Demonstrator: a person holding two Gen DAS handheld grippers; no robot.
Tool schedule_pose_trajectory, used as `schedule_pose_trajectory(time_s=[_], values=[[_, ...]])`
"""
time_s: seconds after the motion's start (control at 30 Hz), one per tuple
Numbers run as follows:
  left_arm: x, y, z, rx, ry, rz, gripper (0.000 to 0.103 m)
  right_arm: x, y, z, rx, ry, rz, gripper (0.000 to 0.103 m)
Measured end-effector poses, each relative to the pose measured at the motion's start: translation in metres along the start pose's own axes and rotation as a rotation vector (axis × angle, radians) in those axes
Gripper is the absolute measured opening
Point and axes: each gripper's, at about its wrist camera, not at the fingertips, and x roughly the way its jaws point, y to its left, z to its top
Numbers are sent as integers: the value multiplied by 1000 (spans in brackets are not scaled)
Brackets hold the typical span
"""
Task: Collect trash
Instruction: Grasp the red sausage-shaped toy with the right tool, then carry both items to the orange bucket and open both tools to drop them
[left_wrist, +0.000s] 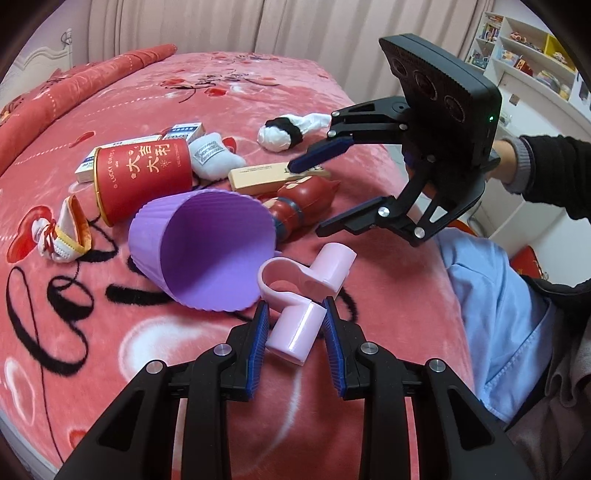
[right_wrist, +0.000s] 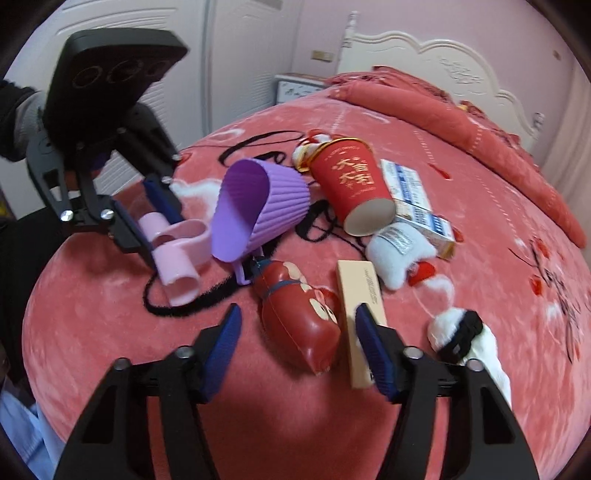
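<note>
Item: litter scattered on a pink bed (left_wrist: 110, 332).

Left tongs (left_wrist: 295, 321): spread about one barrel of a pink plastic fitting (left_wrist: 306, 291), pads beside it, not clearly pressing.

Right tongs (right_wrist: 297, 332): released, hovering over a red pouch (right_wrist: 299, 314) and a beige box (right_wrist: 360, 295).

Nearby: purple cup (left_wrist: 207, 251) on its side, red paper cup (left_wrist: 144, 177), small cartons, socks.

Risk, judged: the smooth, round barrel may squirt out as the pads close; the right tongs may pinch the pouch and the box together.
</note>
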Motion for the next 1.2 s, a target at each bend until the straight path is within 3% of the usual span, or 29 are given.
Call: schedule_pose_trajectory(time_s=[0.07,0.13,0.37,0.57,0.87,1.2], values=[[2,3,-1,-10,3,-10,31,7,0,1,-30,22,-2,52],[4,5,-3,-18,2,-18,31,13,-1,0,-41,33,15,40],[0,7,-7,-76,-23,-23,31,11,0,-2,6,12,-20,36],[-11,-12,-11,-71,-30,-13,31,-21,13,-12,144,-18,-15,36],[-32,-70,-10,-1,-58,-39,31,-95,56,-54,354,-72,-63,36],[-5,-160,42,205,-68,-140,31,-192,91,-135,537,-127,-218,36]])
